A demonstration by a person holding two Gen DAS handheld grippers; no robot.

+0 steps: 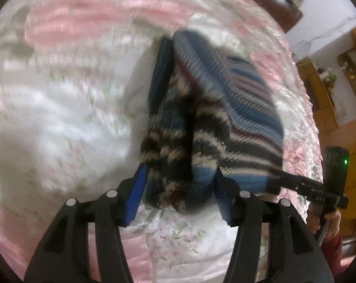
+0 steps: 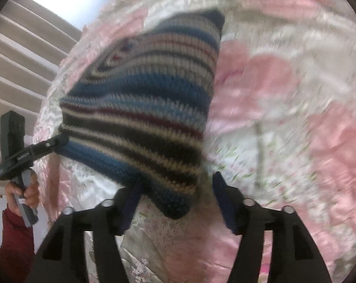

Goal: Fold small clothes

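Observation:
A knitted garment [image 1: 236, 118] striped in blue, black, cream and dark red hangs in the air over the bed. In the left wrist view its bunched edge sits between my left gripper's blue fingers [image 1: 157, 82], which are shut on it. My right gripper [image 1: 278, 182] is clamped on the garment's lower right edge. In the right wrist view the garment [image 2: 142, 108] spreads wide and hides my right gripper's fingertips. There my left gripper [image 2: 62, 139] pinches its left edge, held by a hand [image 2: 24, 193] in a dark red sleeve.
A pink and white floral bedspread [image 1: 71, 94] fills the ground below both views. Wooden furniture [image 1: 319, 89] stands beyond the bed's right side. A pleated curtain [image 2: 20, 66] hangs behind the bed's left side.

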